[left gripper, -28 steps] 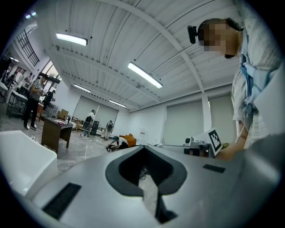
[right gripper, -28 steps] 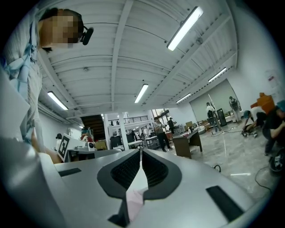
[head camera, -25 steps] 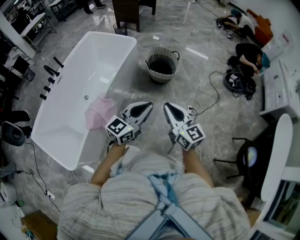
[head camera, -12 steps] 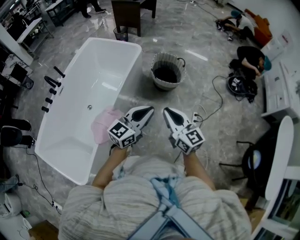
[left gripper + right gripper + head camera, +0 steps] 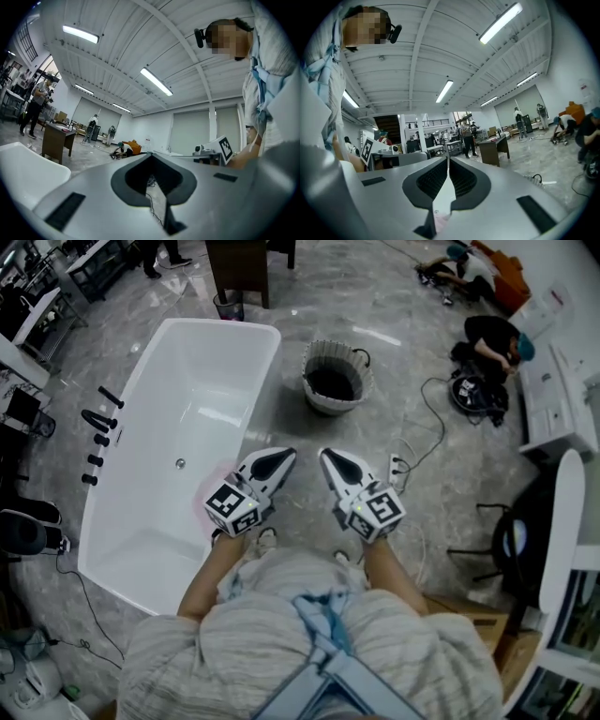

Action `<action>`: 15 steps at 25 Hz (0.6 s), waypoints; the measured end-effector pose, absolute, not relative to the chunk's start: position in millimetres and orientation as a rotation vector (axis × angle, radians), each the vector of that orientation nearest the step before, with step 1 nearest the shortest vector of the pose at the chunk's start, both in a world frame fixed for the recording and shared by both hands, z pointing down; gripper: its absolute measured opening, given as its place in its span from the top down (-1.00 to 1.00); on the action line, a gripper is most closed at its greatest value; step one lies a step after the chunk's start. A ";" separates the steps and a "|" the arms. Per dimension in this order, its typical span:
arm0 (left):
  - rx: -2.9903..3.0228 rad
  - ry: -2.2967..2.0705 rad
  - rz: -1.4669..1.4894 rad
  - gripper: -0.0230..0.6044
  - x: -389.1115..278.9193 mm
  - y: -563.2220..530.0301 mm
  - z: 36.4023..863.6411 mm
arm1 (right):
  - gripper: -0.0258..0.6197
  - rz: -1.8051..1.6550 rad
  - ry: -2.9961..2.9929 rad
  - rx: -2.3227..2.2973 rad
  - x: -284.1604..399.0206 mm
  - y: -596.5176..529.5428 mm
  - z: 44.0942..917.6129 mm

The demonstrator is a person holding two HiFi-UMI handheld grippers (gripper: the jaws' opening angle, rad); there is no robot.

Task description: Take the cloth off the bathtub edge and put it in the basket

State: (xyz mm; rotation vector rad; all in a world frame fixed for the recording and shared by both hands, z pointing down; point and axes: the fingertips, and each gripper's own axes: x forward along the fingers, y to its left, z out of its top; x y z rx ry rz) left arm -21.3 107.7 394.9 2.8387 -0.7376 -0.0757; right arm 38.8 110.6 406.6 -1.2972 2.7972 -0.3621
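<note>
Both grippers have drawn closer to the white bathtub [image 5: 265,381], so the left gripper [image 5: 284,456] now covers most of the pink cloth [image 5: 212,486] draped on the tub's near long edge. Its fingers and those of the right gripper [image 5: 329,457] are pressed together, holding nothing. The woven basket [image 5: 319,399] stands on the floor beyond the tub's far corner, well apart from the cloth.

Left gripper [image 5: 284,457] and right gripper [image 5: 324,457] level, side by side, jaws closed on nothing.

Both point forward, their noses angled slightly toward each other, with the jaws pressed together. The bare left forearm [image 5: 214,568] and right forearm [image 5: 386,563] run back under the torso. The left gripper is at the near right rim of the bathtub [image 5: 187,399], seemingly above it rather than touching. The right is clear of the tub's right side.
</note>
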 end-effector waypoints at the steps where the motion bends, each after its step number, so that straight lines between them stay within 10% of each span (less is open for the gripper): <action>1: 2.831 -0.749 -0.074 0.92 -31.0 105.6 394.9 | 0.91 -0.365 2.793 -1.315 31.3 108.6 407.0; 15: 2.788 -0.903 -0.063 0.92 -180.5 83.7 406.2 | 0.91 -0.339 2.770 -1.378 -57.2 102.5 402.3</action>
